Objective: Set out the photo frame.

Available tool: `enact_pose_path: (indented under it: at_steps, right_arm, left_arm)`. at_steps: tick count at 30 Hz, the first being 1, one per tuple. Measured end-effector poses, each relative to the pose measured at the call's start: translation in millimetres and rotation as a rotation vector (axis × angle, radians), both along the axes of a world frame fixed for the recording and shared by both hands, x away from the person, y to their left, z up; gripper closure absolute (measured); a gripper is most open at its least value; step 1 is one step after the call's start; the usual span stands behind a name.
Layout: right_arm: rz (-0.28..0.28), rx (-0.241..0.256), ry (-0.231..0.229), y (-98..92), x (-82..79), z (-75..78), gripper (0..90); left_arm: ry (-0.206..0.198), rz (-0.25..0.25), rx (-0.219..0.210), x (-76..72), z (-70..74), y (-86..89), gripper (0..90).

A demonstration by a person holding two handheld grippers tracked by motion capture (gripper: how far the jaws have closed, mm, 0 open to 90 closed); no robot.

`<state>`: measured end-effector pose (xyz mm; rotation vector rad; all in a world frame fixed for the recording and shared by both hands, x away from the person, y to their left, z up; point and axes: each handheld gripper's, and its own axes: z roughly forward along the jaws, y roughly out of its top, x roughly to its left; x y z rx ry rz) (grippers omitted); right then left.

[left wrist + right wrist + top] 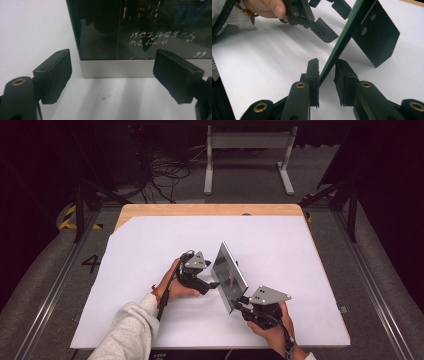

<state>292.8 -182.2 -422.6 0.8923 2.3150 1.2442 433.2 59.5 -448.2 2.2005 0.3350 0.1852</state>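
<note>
On the white sheet-covered table (130,270), the left gripper (212,284) rests low with its jaws spread wide, empty, facing the glossy black glass-fronted picture frame with a silver lower edge (228,276). The frame stands upright near the table's middle, propped on its dark back stand (375,35). The right gripper (241,301) has its jaws around the frame's near edge; whether they clamp it is unclear.

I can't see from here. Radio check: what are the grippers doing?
Left gripper open, facing the frame. Right gripper around the frame's edge, grip not confirmed. Frame upright on its stand. Nothing in the way.
</note>
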Motion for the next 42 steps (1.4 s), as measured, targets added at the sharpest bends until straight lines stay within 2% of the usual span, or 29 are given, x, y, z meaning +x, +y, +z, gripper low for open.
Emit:
enact_pose_path:
  at_steps: [3, 6, 11, 15, 16, 23, 29, 42]
  right_arm:
    - [-0.002, -0.004, -0.003, -0.2, -0.6, 0.0, 74.5]
    - [-0.003, -0.012, -0.007, -1.1, -1.3, 0.3, 74.4]
    - [0.002, -0.017, -0.003, -3.3, -2.6, 0.7, 74.6]
    - [0.002, -0.024, 0.017, -6.0, -3.4, 0.4, 74.0]
    - [0.0, -0.015, 0.029, -7.8, -3.4, 0.7, 74.0]
    - [0.007, -0.018, 0.027, -10.3, -4.5, 2.3, 78.1]
    - [-0.002, -0.011, 0.034, -16.5, -5.9, 2.8, 79.6]
    - [-0.013, -0.023, 0.017, -23.1, -5.2, 2.2, 80.1]
  left_arm:
    - [0.012, -0.007, 0.003, 2.4, -1.1, -3.8, 15.9]
    - [0.007, -0.032, 0.002, 4.5, -2.2, -5.4, 15.5]
    - [0.02, -0.065, -0.006, 6.7, -4.5, -5.8, 14.9]
    - [0.011, -0.071, 0.013, 5.3, -3.6, -8.7, 12.7]
    - [0.008, -0.07, 0.017, 5.1, -3.3, -8.4, 13.8]
    - [0.015, -0.075, 0.022, 5.0, -1.3, -3.9, 21.8]
    - [0.031, -0.083, 0.051, -1.5, 2.4, 4.6, 23.5]
    - [0.021, -0.074, 0.085, -20.5, 4.0, 16.9, 23.2]
